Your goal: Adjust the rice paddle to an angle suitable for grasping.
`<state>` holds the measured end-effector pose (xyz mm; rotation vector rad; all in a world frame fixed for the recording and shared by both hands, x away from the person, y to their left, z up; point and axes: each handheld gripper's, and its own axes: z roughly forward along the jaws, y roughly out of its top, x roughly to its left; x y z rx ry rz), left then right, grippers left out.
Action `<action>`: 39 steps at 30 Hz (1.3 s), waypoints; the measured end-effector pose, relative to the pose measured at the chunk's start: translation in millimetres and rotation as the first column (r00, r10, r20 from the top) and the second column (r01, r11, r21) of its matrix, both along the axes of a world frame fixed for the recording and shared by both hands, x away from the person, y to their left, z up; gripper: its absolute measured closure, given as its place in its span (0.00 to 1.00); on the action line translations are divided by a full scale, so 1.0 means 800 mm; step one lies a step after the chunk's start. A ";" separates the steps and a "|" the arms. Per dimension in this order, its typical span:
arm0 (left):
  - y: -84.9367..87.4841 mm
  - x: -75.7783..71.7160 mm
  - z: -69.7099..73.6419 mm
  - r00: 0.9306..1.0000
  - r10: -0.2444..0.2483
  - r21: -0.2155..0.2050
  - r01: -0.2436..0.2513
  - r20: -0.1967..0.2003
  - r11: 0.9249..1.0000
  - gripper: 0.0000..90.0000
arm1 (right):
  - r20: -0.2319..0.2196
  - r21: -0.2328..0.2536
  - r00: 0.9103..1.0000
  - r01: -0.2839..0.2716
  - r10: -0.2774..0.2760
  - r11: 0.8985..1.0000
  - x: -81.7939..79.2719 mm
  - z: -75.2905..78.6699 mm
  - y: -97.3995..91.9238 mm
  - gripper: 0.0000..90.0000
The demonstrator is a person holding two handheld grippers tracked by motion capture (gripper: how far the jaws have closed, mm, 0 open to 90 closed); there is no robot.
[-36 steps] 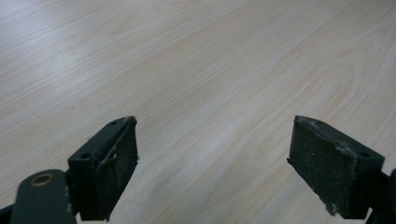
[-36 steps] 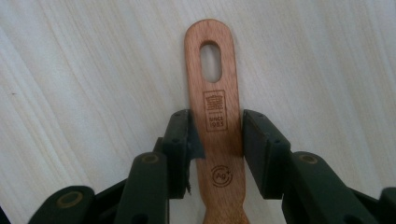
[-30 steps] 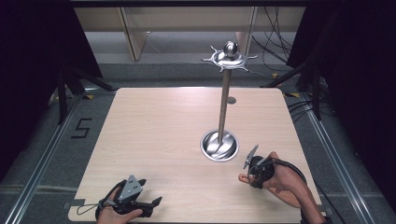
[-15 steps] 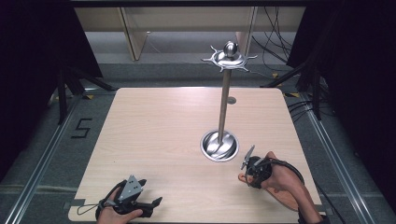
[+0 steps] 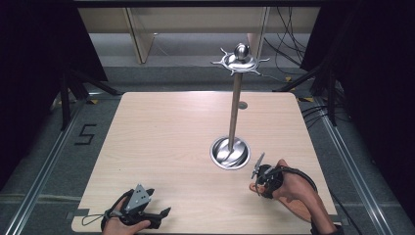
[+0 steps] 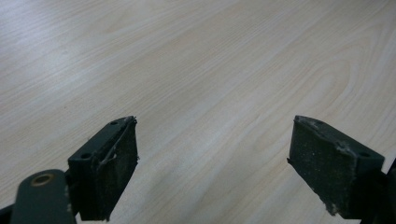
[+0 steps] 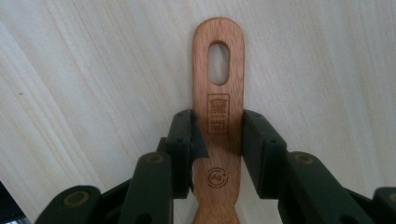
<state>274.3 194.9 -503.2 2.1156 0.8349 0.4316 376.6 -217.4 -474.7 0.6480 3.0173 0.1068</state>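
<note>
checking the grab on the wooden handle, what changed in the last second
The right gripper has just been closing and is now shut on the wooden handle, which lies flat on the table. The hand itself barely shifted. The left gripper stays open over bare wood, and the metal stand has not moved.

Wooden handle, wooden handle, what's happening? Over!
Right gripper jaws shut on wooden handle, low over table. Left gripper open, empty. Metal stand close ahead.
</note>
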 end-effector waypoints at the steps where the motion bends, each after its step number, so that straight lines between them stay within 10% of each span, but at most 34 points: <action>1: 0.000 0.001 0.000 1.000 -0.001 0.002 0.001 0.007 1.000 0.16 | -0.003 -0.005 1.000 0.007 -0.007 1.000 -0.001 0.001 0.001 0.74; 23: 0.000 -0.001 0.001 1.000 0.007 -0.018 -0.007 -0.006 1.000 0.16 | 0.055 -0.016 0.998 0.003 -0.002 1.000 -0.005 0.006 -0.001 0.74; 30: 0.001 -0.001 0.002 1.000 0.001 -0.011 -0.001 0.000 1.000 0.16 | 0.078 0.057 0.995 0.063 -0.068 0.996 -0.013 0.029 -0.019 0.74; 39: 0.001 -0.002 0.001 1.000 0.007 -0.020 -0.007 -0.007 1.000 0.16 | 0.134 0.290 0.982 0.086 -0.129 0.953 -0.012 0.064 -0.062 0.75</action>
